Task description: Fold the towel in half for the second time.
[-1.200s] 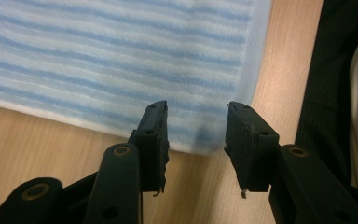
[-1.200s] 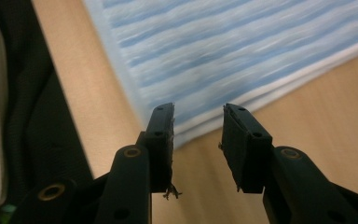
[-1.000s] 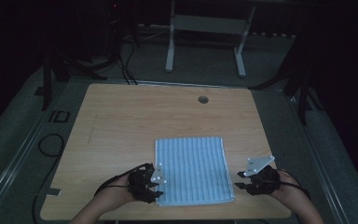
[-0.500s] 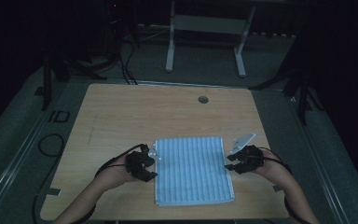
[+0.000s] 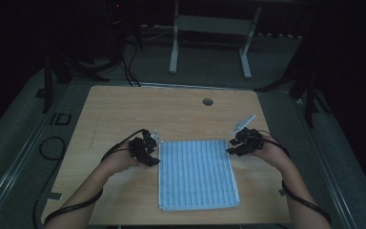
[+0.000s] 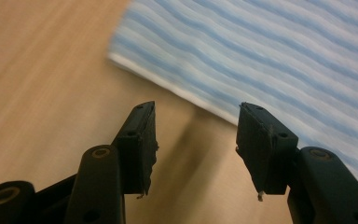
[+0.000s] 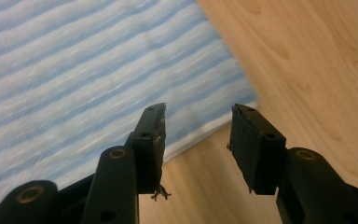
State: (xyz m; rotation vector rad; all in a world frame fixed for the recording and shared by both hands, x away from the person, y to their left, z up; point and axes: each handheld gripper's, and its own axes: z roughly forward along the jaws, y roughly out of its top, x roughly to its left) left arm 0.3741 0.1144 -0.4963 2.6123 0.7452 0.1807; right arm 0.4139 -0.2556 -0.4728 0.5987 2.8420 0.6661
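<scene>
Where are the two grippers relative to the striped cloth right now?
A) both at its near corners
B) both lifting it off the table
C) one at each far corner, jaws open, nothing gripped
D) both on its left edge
C: the left gripper and right gripper flank the far corners of the cloth, which lies flat on the table; both pairs of jaws stand apart with nothing between them.

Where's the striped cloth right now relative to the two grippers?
In the high view the blue striped cloth lies flat on the table's near half, with the left gripper at its far left corner and the right gripper at its far right corner.
</scene>
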